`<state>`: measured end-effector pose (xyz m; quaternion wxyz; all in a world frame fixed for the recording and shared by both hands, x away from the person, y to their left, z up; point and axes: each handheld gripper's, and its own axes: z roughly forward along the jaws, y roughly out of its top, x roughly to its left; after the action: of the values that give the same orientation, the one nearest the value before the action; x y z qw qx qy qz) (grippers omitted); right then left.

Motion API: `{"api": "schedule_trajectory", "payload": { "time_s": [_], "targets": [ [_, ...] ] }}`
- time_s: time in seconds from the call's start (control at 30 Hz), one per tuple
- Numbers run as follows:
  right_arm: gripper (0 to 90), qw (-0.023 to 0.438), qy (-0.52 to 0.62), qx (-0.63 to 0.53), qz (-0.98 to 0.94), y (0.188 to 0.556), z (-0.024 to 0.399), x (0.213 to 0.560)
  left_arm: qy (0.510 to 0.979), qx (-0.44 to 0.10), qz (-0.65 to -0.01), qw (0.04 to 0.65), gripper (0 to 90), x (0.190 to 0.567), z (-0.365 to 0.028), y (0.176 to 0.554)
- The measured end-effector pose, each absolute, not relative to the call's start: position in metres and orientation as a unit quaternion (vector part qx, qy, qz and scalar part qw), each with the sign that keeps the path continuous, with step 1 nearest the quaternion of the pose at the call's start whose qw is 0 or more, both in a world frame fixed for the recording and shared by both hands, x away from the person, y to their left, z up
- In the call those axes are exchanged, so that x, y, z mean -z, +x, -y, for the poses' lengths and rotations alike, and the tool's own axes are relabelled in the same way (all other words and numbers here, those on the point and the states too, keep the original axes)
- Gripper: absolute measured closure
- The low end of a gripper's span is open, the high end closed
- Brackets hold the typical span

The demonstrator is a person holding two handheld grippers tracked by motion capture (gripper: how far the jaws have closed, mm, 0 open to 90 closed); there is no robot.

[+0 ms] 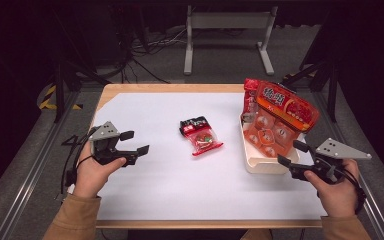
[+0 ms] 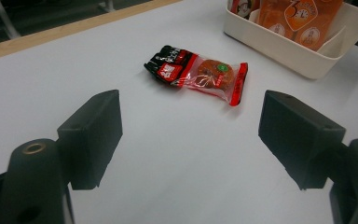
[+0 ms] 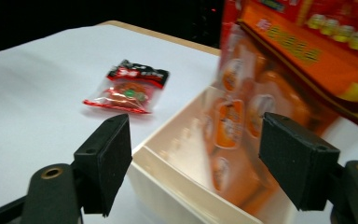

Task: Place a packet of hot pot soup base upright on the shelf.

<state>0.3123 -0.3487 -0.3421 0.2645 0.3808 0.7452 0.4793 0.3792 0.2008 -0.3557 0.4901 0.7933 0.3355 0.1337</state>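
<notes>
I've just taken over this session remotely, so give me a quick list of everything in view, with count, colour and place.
Small snack packet: 1, red and black, flat at the table's middle.
Large snack bag: 1, orange-red, standing in the bin.
Bin: 1, cream, right side of the table.
Table: 1, white top with wooden edge.
Left gripper: 1, black, open, left of the packet.
Right gripper: 1, black, open, at the bin's near corner.

Right gripper [image 3: 193,161] up close, jaws spread wide with nothing between. Cream tray [image 3: 168,186] just past them, corner poking into the gap, big orange snack bag [image 3: 279,70] standing in it, a bit blurry. Small red-and-black snack packet [image 3: 128,88] lying flat on white table [image 3: 32,93], well apart from tray.
</notes>
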Motion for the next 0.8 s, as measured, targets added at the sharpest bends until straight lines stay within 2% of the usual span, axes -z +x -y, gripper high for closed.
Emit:
{"api": "schedule_trajectory", "payload": {
  "time_s": [0.67,0.8],
  "targets": [
    [26.7,0.196,0.274,-0.506,-0.794,0.319,0.282,0.355,0.792,-0.119,-0.342,0.491,16.3,0.364,-0.186,0.388],
    [27.0,0.176,0.265,-0.508,-0.801,0.322,0.267,0.362,0.789,-0.127,-0.361,0.48,16.3,0.368,-0.182,0.392]
  ]
}}
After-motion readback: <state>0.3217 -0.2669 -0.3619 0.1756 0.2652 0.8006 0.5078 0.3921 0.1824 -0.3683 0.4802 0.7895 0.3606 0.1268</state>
